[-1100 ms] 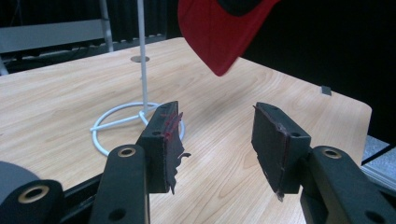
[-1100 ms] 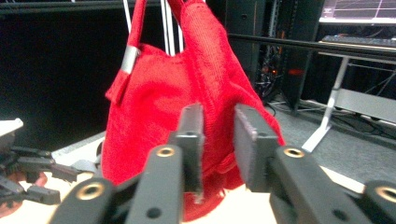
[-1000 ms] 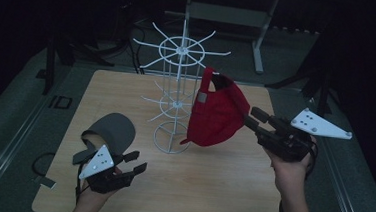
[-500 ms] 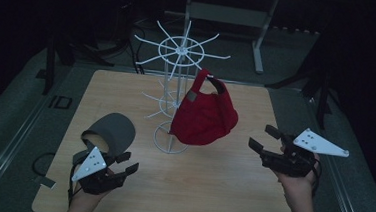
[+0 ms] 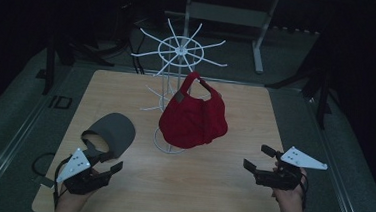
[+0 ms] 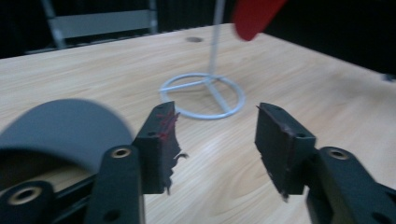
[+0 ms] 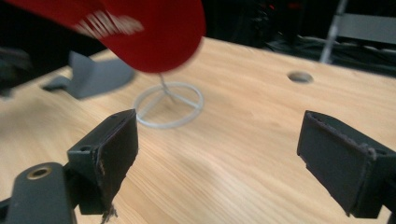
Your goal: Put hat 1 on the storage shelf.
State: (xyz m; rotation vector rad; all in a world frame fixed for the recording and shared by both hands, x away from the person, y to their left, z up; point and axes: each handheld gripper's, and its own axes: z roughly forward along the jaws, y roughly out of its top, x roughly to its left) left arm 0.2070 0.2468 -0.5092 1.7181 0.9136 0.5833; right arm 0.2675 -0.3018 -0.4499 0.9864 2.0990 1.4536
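Note:
A red cap (image 5: 193, 119) hangs by its back strap from an arm of the white wire rack (image 5: 180, 50) in the middle of the table. To the right of the rack, my right gripper (image 5: 257, 158) is low over the table, clear of the cap. Its jaws have just been opening and nothing is between them (image 7: 219, 140). A grey cap (image 5: 111, 130) lies on the table at the left. My left gripper (image 5: 111, 162) is just in front of it, open and empty (image 6: 215, 135), with the grey cap (image 6: 60, 130) beside its left jaw.
The rack's ring base (image 5: 165, 147) rests on the wooden table (image 5: 220, 188) under the red cap. A round hole (image 7: 299, 77) is in the tabletop. A metal frame (image 5: 222, 13) stands on the dark floor behind the table.
My right gripper has let go of the red cap, opened wide and sunk toward the table at the right. The cap has swung back to hang on the rack. My left gripper has shifted slightly.

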